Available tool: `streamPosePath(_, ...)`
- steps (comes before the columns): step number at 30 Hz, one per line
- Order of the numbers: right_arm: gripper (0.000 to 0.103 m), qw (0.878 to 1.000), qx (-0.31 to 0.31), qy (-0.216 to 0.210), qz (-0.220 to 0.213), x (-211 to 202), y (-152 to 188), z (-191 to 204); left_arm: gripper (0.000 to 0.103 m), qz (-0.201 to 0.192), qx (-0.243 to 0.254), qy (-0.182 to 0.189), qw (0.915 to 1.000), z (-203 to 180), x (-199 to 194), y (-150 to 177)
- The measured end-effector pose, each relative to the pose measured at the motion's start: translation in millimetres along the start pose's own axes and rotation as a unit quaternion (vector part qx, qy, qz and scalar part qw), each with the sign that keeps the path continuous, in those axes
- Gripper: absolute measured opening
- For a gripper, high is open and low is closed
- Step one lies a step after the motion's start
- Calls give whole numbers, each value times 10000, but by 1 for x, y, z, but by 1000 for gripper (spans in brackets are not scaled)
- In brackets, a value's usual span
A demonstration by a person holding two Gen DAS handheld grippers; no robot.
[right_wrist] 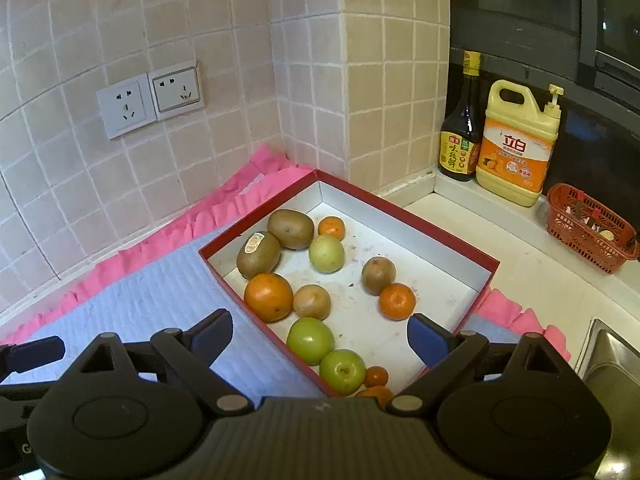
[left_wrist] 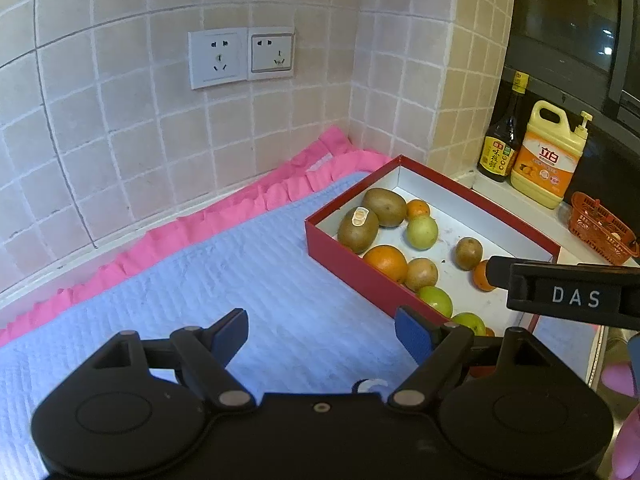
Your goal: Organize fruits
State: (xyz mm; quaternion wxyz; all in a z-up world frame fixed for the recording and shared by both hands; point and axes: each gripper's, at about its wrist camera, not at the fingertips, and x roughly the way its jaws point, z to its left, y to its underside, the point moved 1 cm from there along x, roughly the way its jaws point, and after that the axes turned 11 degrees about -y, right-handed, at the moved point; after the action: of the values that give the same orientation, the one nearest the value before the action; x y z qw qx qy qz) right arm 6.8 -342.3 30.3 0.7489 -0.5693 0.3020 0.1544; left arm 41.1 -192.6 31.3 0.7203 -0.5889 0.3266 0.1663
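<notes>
A red box with a white inside holds several fruits: brown kiwis, oranges, small tangerines and green apples. The box also shows in the left wrist view, with a stickered kiwi near its left wall. My right gripper is open and empty above the near end of the box. My left gripper is open and empty over the blue mat, left of the box. The right gripper's body reaches in over the box.
A pink ruffled cloth edges the mat along the tiled wall with two sockets. On the counter to the right stand a dark sauce bottle, a yellow detergent jug and a small red basket. A sink edge lies at the far right.
</notes>
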Motion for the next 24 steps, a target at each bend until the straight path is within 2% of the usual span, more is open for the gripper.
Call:
streamPosePath(4, 96, 9999, -12, 115, -8, 2, -1, 1, 96, 11, 41, 62, 10000, 0, 3, -2)
streamPosePath(24, 96, 9999, -35, 87, 126, 16, -2, 9, 96, 21, -55, 66, 10000, 11, 11, -4)
